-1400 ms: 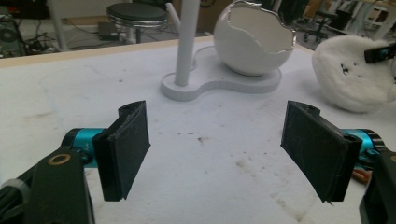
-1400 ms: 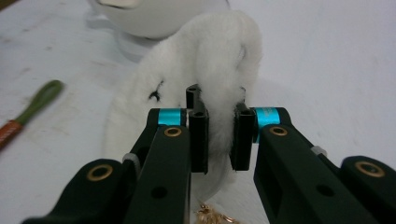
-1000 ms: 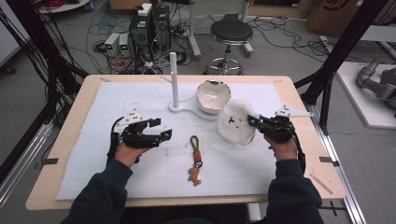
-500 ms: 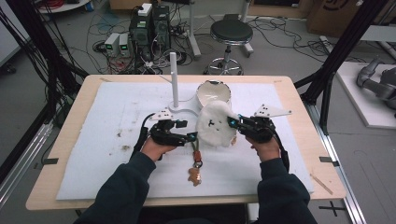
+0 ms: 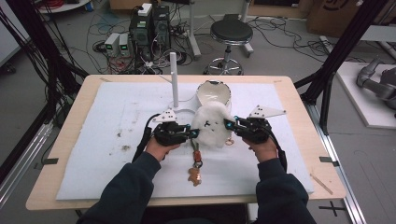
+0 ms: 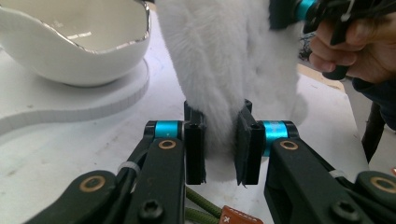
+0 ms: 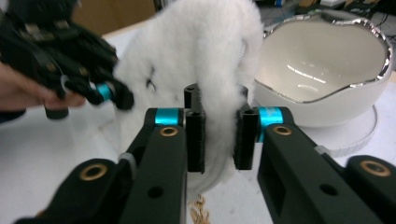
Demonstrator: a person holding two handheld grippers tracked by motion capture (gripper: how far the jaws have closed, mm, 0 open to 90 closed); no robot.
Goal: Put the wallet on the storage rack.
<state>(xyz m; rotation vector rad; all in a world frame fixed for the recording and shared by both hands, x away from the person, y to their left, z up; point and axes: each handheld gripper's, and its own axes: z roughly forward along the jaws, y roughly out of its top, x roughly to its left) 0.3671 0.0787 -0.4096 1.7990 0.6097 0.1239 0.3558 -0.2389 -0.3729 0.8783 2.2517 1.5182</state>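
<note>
A white furry plush (image 5: 210,123) hangs between both grippers just above the white mat, in front of the bowl. My left gripper (image 5: 195,133) grips its left side; in the left gripper view its jaws (image 6: 219,140) have just been closing and now pinch a fold of the fur (image 6: 224,60). My right gripper (image 5: 229,123) holds the plush's right side; its jaws (image 7: 218,135) have just been opening a little but still press on the fur (image 7: 196,51). A green cord keychain with a brown charm (image 5: 196,163) lies on the mat below the plush.
A white egg-shaped bowl with a silver rim (image 5: 214,93) sits on a flat white stand behind the plush, with an upright white post (image 5: 174,79) to its left. The white mat (image 5: 116,121) covers the wooden table. A stool and cables stand beyond the far edge.
Both hands have moved inward to the table's middle. The right gripper brought the plush leftward, and the left gripper, open before, has closed on the plush's left side.
</note>
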